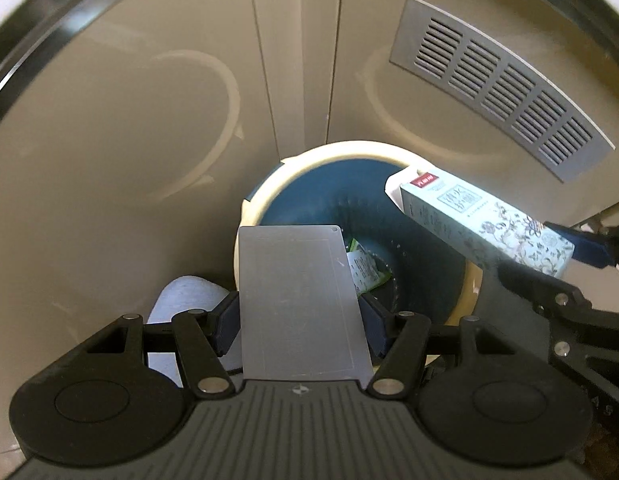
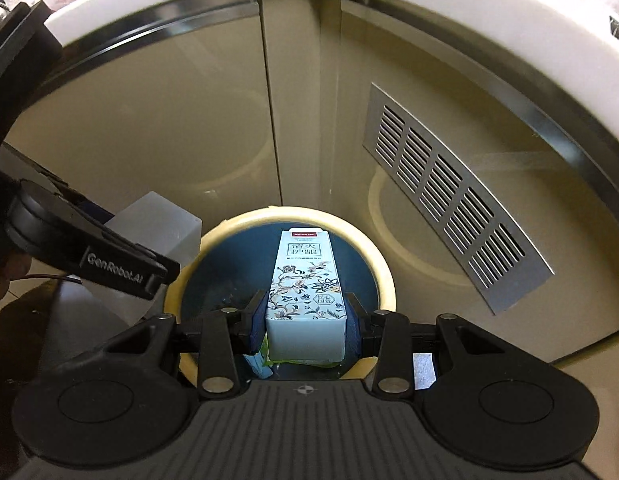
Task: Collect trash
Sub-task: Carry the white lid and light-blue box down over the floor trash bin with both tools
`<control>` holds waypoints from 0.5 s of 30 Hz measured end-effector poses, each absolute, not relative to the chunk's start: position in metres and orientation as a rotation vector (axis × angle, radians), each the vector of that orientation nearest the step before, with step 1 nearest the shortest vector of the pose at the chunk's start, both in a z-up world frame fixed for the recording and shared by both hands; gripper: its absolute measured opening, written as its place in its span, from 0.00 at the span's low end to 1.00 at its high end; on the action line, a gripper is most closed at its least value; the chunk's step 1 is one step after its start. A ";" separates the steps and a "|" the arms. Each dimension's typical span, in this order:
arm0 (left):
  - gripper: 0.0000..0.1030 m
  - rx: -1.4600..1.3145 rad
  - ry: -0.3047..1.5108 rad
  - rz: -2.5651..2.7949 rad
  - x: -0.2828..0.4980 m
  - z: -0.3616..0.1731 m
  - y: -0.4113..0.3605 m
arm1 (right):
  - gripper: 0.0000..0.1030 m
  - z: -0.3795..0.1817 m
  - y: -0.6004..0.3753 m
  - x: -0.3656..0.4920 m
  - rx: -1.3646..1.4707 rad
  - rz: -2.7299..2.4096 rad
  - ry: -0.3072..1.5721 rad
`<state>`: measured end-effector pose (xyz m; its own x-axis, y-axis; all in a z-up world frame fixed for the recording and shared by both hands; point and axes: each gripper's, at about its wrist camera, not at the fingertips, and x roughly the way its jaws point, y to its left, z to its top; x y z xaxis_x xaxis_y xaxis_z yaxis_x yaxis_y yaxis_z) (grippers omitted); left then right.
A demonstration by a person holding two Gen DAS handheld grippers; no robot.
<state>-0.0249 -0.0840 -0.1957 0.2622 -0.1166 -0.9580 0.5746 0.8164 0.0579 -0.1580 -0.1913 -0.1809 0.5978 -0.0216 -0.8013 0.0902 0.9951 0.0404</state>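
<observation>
Jaws on my left gripper pinch a flat grey box by its side edges; jaws on my right gripper clamp a pale floral carton near its base. Both tools point down over the bin, cream rim, dark blue inside, standing against beige cabinet doors with a metal vent grille. Carton angled over the opening. In the bin: a green printed wrapper.
</observation>
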 end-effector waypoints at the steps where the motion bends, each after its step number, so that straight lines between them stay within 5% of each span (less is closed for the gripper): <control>1: 0.66 0.446 1.225 -0.489 -0.024 -0.198 -0.086 | 0.40 -0.183 -0.192 -0.156 0.080 -0.067 0.932; 15: 0.66 0.489 1.283 -0.474 -0.008 -0.229 -0.102 | 0.40 -0.207 -0.198 -0.127 0.080 -0.078 0.986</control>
